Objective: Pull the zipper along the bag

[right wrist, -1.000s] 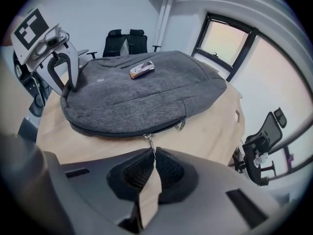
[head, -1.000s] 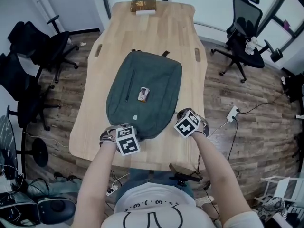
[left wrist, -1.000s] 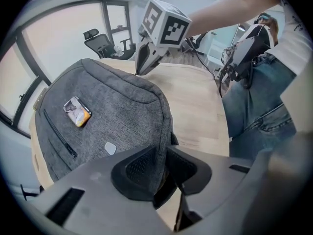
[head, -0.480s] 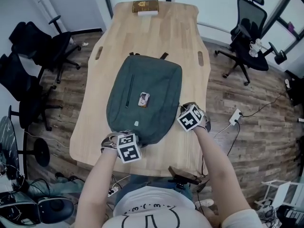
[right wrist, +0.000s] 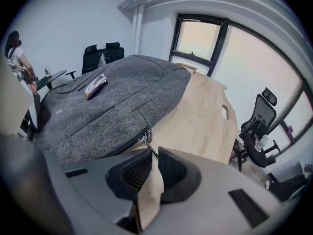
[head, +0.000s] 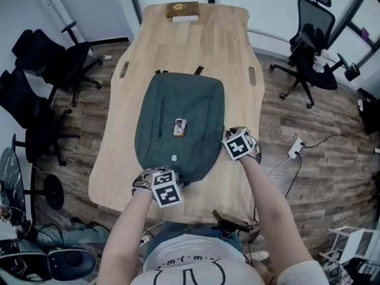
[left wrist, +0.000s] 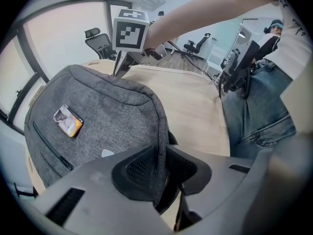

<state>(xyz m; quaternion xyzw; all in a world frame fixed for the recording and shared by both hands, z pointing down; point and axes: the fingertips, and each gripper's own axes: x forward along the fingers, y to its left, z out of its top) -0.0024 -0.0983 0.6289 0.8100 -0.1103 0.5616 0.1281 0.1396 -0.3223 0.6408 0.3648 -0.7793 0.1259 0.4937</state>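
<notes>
Jaws | left (left wrist: 159, 153) grips bag (left wrist: 98, 106) | right (right wrist: 154, 155) just opening, zipper pull (right wrist: 146, 140) between | wooden table (right wrist: 205, 116), chairs (head: 56, 64)

One bag (head: 181, 123), heathered dark grey. The table (head: 231, 52) was pale wood grain, the floor (head: 297, 135) brown planks, the chairs (head: 44, 70) black. The left gripper (left wrist: 161, 165) and right gripper (right wrist: 152, 163) bore black-and-white square markers.

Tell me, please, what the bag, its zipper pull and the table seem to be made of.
Bag: woven fabric, perhaps polyester, matte grey; a speckled weave shows up close.
Zipper pull: probably metal, shiny; it is thin and glints.
Table: wood or wood veneer, pale with a smooth satin finish; plank lines and grain show.
</notes>
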